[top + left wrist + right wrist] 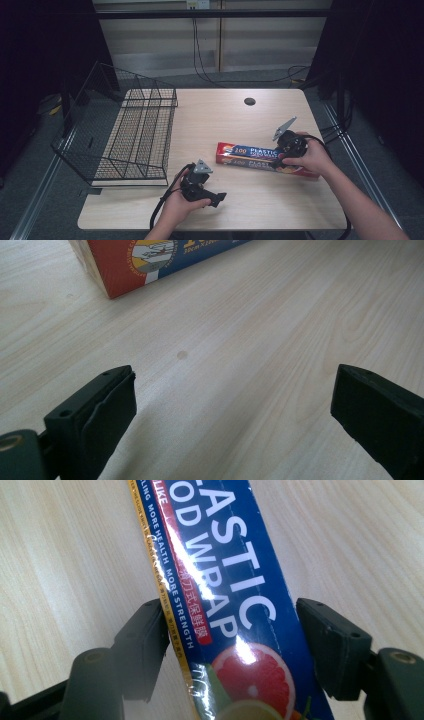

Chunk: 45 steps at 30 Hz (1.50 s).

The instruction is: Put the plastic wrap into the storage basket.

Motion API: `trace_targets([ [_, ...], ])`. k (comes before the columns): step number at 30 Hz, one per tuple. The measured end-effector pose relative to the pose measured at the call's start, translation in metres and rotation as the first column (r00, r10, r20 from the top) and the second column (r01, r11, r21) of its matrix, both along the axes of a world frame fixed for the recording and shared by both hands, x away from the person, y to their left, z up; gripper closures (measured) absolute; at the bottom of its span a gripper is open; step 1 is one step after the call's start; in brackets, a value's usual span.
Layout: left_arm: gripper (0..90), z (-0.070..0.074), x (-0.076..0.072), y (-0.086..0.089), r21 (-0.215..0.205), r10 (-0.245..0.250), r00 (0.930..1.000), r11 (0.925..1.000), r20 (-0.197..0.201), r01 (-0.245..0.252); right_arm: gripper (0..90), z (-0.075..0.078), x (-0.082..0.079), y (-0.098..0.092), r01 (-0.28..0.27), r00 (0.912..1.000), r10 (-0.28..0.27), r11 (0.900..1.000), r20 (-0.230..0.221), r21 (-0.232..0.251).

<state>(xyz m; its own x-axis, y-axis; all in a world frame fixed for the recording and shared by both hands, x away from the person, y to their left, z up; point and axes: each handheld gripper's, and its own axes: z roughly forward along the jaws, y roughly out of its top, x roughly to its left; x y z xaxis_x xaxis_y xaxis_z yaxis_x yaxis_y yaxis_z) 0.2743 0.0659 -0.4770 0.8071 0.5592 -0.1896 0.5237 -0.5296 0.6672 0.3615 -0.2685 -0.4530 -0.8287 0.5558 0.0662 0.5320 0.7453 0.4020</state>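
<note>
A long red and blue plastic wrap box (245, 154) lies flat on the right half of the wooden table (240, 120). My right gripper (281, 159) comes down on the box's right part. In the right gripper view its jaws sit against both long sides of the box (225, 580), so the gripper (232, 645) is shut on it. My left gripper (212, 197) rests low near the table's front edge, left of the box and apart from it. It is wide open (235, 405) over bare wood, with the box's end (140, 260) farther ahead.
A black wire basket (135, 135) stands on the table's left side, tilted open toward the left edge. A dark cable hole (249, 101) sits at the back centre. Cables trail from both grippers off the front edge.
</note>
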Motion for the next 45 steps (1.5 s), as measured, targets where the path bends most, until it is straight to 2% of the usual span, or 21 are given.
trace_targets([
  [7,4.4,0.0,0.0,-0.001,-0.007,0.001,1.0,1.0,0.003,-0.001,37.6,0.001,-0.003,-0.001,-0.045,0.9989,0.045,0.999,-0.015,-0.004],
  [10,4.4,0.001,0.0,0.0,0.006,-0.013,0.9999,0.9999,-0.009,0.013,39.5,0.002,-0.005,-0.001,-0.055,0.9982,0.055,0.998,-0.022,-0.003],
  [11,4.4,0.0,-0.001,-0.001,0.001,0.001,1.0,1.0,0.003,-0.001,41.8,0.002,-0.007,0.0,-0.055,0.9984,0.054,0.998,-0.015,-0.006],
  [14,4.4,0.001,-0.001,-0.001,-0.004,-0.002,1.0,1.0,0.005,0.002,45.5,0.003,-0.009,0.0,-0.041,0.9987,0.041,0.999,-0.029,-0.001],
  [17,4.4,0.003,-0.001,0.0,-0.004,-0.002,1.0,1.0,-0.005,0.002,46.1,0.003,-0.01,0.0,-0.038,0.9989,0.038,0.999,-0.027,-0.001],
  [18,4.4,0.002,0.0,0.0,-0.012,0.005,1.0,0.9999,0.007,-0.005,46.3,0.003,-0.013,0.001,-0.029,0.9994,0.029,1.0,-0.021,-0.005],
  [20,4.4,0.003,-0.001,-0.001,-0.021,0.017,0.9999,0.9996,0.001,-0.016,46.4,0.004,-0.014,0.001,-0.029,0.9994,0.028,1.0,-0.022,-0.007],
  [21,4.4,0.004,0.0,0.0,-0.018,0.008,0.9999,0.9998,0.009,-0.008,46.4,0.005,-0.016,0.001,-0.025,0.9993,0.024,1.0,-0.027,-0.004],
  [23,4.4,0.012,0.001,-0.001,-0.022,-0.001,0.9999,0.9997,0.013,0.001,46.5,0.009,-0.02,0.0,-0.048,0.9988,0.048,0.999,0.001,0.01],
  [26,4.5,0.017,0.002,-0.001,-0.039,0.001,0.9999,0.9993,0.017,-0.001,46.5,0.013,-0.022,-0.003,-0.042,0.9991,0.043,0.999,-0.006,0.028],
  [27,4.5,0.021,0.004,0.0,-0.032,0.001,0.9998,0.9995,0.019,0.0,46.5,0.019,-0.023,-0.005,-0.052,0.9986,0.052,0.998,0.012,0.031],
  [29,4.6,0.03,0.007,0.001,-0.045,-0.006,0.9996,0.9989,0.026,0.007,46.5,0.023,-0.024,-0.006,-0.059,0.9981,0.058,0.997,0.019,0.04],
  [32,4.6,0.043,0.009,0.002,-0.036,-0.031,0.9986,0.9988,0.043,0.032,46.4,0.029,-0.028,-0.006,-0.077,0.9965,0.075,0.996,0.035,0.036],
  [34,4.5,0.051,0.011,0.002,-0.031,-0.04,0.9984,0.9987,0.039,0.041,46.4,0.032,-0.03,-0.006,-0.08,0.9962,0.079,0.996,0.037,0.041],
  [35,4.3,0.055,0.013,0.002,-0.026,-0.06,0.9973,0.9978,0.042,0.061,46.4,0.033,-0.03,-0.006,-0.09,0.9951,0.088,0.995,0.045,0.044],
  [36,3.9,0.055,0.013,0.002,-0.026,-0.06,0.9973,0.9978,0.042,0.061,46.4,0.034,-0.031,-0.006,-0.09,0.9951,0.088,0.995,0.044,0.045],
  [37,3.6,0.061,0.014,0.001,-0.041,-0.063,0.9973,0.9971,0.037,0.064,46.4,0.035,-0.033,-0.005,-0.094,0.9944,0.092,0.995,0.053,0.044],
  [40,2.8,0.07,0.017,0.0,-0.047,-0.075,0.9965,0.996,0.036,0.077,46.4,0.038,-0.034,-0.004,-0.104,0.9933,0.102,0.994,0.055,0.044],
  [41,2.7,0.073,0.02,0.0,-0.057,-0.09,0.9953,0.9941,0.037,0.092,46.4,0.039,-0.035,-0.004,-0.112,0.9925,0.109,0.993,0.055,0.043],
  [44,2.0,0.078,0.024,0.0,-0.07,-0.09,0.9957,0.9933,0.024,0.091,46.4,0.041,-0.035,-0.002,-0.125,0.9909,0.123,0.992,0.056,0.035],
  [45,2.0,0.081,0.029,0.0,-0.075,-0.09,0.996,0.9931,0.0,0.09,46.4,0.042,-0.036,-0.001,-0.126,0.9909,0.125,0.991,0.052,0.034],
])
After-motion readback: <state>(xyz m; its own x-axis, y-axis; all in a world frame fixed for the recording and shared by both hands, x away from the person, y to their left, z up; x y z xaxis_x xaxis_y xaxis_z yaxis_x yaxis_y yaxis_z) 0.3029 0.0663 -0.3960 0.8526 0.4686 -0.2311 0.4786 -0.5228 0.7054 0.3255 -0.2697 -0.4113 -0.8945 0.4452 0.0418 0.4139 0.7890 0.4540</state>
